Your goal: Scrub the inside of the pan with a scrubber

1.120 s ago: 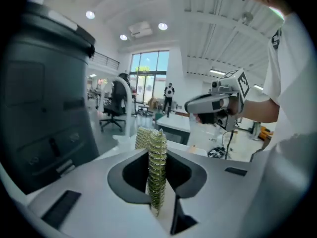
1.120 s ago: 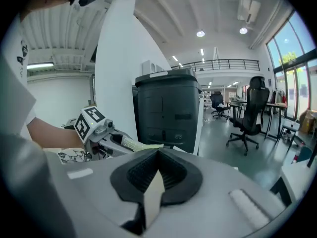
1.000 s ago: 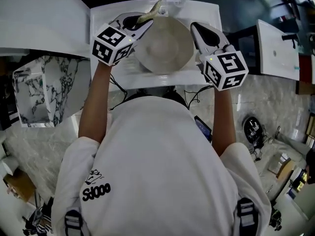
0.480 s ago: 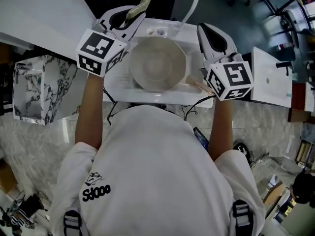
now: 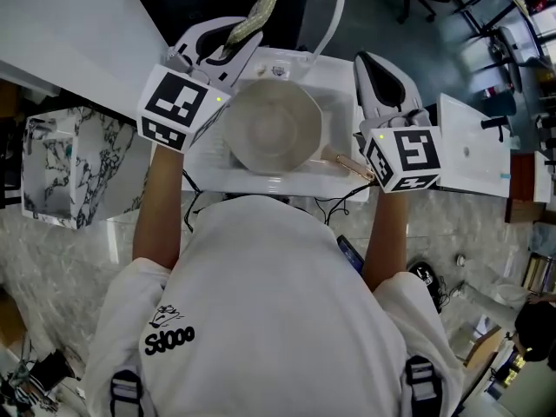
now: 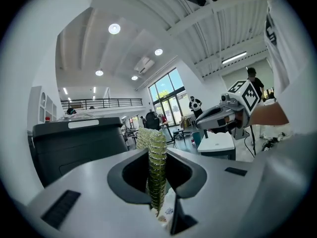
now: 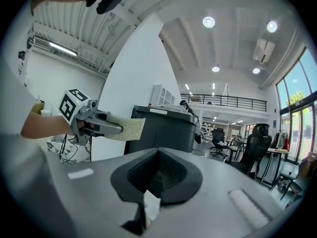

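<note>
Clamps the left claw (image 5: pixel 228 40) tight on a flat, greenish mesh scrubber (image 5: pixel 257 9), pinched edge-on between the jaws, with most of its length poking out past the tips. Holds that claw off the pan's (image 5: pixel 272 127) far-left side, beside the rim rather than over the bowl, the scrubber clear of the pan and touching nothing but the jaws. Shows the same grip in the left gripper view, with the scrubber standing upright in the closed gap and the room's ceiling lights behind it. Carries the right claw (image 5: pixel 382 76) on the pan's right side, apart from the rim, jaws pressed together with nothing between them, as the right gripper view bears out. Leaves the pale, round pan sitting open side up in a white sink (image 5: pixel 343 81), its thin coppery handle (image 5: pixel 349 162) running off to the pan's near right. Catches a white faucet (image 5: pixel 328 3) arching just beyond the pan's far rim.
</note>
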The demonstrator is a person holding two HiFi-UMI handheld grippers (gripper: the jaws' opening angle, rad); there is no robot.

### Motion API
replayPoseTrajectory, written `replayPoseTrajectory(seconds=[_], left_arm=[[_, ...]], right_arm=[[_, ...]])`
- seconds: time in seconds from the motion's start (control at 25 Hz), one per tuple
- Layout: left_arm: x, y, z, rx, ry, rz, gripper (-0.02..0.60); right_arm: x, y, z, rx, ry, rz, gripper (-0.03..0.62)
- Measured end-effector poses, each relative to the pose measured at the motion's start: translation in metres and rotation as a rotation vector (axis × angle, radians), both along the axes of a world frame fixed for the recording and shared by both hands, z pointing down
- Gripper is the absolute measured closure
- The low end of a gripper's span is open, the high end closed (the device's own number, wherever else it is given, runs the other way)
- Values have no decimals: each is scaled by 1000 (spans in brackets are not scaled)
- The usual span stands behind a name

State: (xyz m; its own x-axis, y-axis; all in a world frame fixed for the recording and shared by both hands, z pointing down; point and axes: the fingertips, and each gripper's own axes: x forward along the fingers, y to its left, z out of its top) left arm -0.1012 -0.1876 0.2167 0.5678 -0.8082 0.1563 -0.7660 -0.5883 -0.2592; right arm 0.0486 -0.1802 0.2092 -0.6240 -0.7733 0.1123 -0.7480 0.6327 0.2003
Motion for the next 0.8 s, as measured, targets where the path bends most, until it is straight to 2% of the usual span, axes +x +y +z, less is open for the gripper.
replayPoseTrajectory(seconds=[0.8], left_arm=[[-1,17,11,-33,-18,58,515]], right_arm=[[-15,18,13,-9,61,-3,586]])
